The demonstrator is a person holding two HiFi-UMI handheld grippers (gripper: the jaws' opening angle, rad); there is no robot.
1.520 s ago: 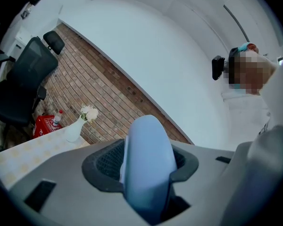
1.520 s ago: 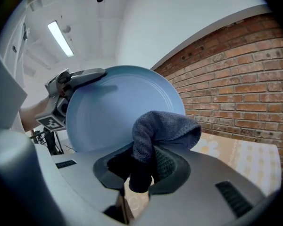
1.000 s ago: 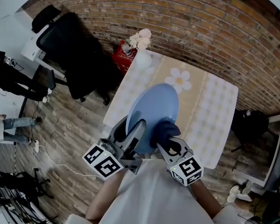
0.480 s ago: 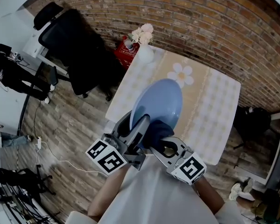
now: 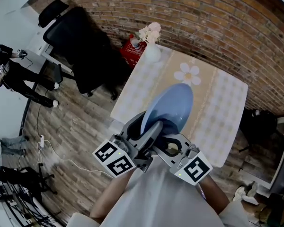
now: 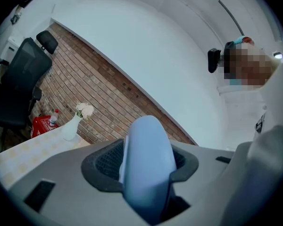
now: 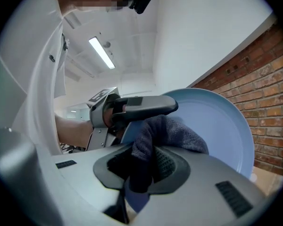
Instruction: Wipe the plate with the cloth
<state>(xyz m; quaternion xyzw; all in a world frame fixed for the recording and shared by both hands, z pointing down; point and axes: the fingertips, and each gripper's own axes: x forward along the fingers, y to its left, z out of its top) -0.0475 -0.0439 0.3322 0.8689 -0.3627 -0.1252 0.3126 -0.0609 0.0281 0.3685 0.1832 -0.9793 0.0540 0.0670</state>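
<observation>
Though glossy, plate [image 5: 170,105] against fuzzy cloth [image 7: 169,132]

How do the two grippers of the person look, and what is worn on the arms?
The left gripper and the right gripper have smooth grey plastic bodies with rounded edges. Each carries a white cube printed with black square markers. The jaw pads are black with a fine grid texture. The person wears a white top; the forearms near the grippers are bare.
</observation>
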